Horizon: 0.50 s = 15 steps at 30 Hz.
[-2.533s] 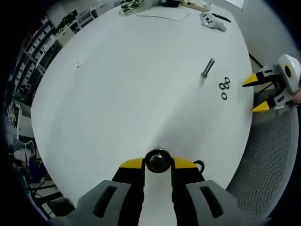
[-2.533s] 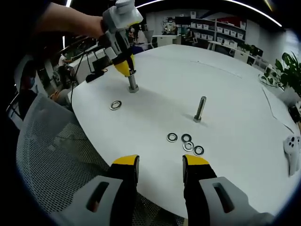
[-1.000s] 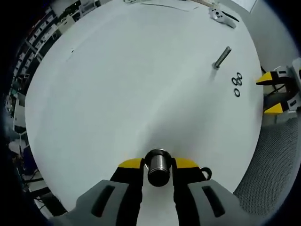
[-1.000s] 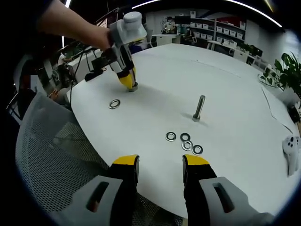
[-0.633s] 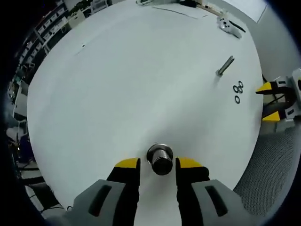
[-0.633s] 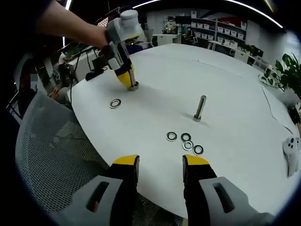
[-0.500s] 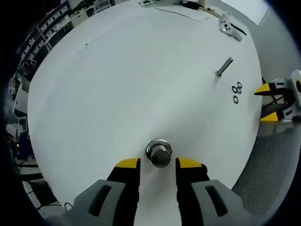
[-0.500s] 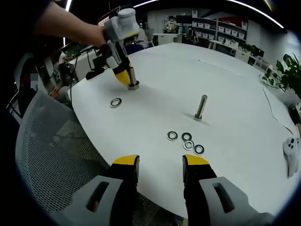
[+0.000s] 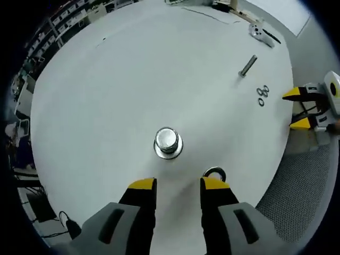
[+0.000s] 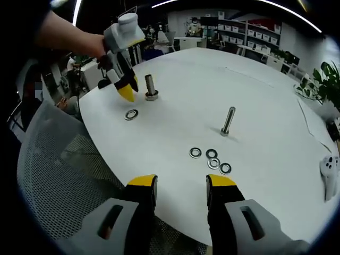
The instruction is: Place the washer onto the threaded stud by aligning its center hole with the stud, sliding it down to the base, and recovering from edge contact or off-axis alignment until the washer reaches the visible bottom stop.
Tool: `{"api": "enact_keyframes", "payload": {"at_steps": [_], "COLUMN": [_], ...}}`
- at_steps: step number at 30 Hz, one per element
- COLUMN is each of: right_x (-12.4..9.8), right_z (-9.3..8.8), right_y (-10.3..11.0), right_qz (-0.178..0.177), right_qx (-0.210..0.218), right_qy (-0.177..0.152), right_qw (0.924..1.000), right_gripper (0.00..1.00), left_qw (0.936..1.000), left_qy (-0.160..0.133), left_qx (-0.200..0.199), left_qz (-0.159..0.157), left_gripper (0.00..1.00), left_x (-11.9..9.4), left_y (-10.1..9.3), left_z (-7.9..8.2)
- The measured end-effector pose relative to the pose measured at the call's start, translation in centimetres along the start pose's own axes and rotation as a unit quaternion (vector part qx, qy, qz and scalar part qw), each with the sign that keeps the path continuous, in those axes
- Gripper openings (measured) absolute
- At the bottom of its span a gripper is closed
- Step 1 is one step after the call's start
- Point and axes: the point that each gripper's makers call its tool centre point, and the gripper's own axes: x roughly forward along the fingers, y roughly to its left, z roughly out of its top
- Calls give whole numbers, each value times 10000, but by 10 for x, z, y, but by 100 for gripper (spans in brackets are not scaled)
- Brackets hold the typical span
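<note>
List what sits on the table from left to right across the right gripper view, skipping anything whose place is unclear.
Left gripper → lone washer → short stud → cluster of four washers → tall stud → white controller at the far right edge.

— What sits around the round white table (image 10: 276, 111)?

— A grey mesh chair (image 10: 58, 175) stands against its near edge. A white game controller (image 10: 330, 169) lies on the table's far right side, a leafy plant (image 10: 325, 79) rises beyond it, and shelving (image 10: 241, 34) stands far behind the table.
</note>
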Motion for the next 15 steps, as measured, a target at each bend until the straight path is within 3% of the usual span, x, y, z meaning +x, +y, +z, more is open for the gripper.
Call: {"api": "enact_keyframes", "payload": {"at_steps": [15], "right_x": [-1], "right_z": [-1], "right_y": [0], "right_qz": [-2], "right_qx": [-13], "right_qy": [3], "right_qw": [10000], "right_gripper": [39], "left_qw": [9997], "left_qy": [59], "left_qx": [57], "left_qz": [-234], "left_gripper": [31], "left_x": [8], "left_y": [-35], "left_z": [-9]}}
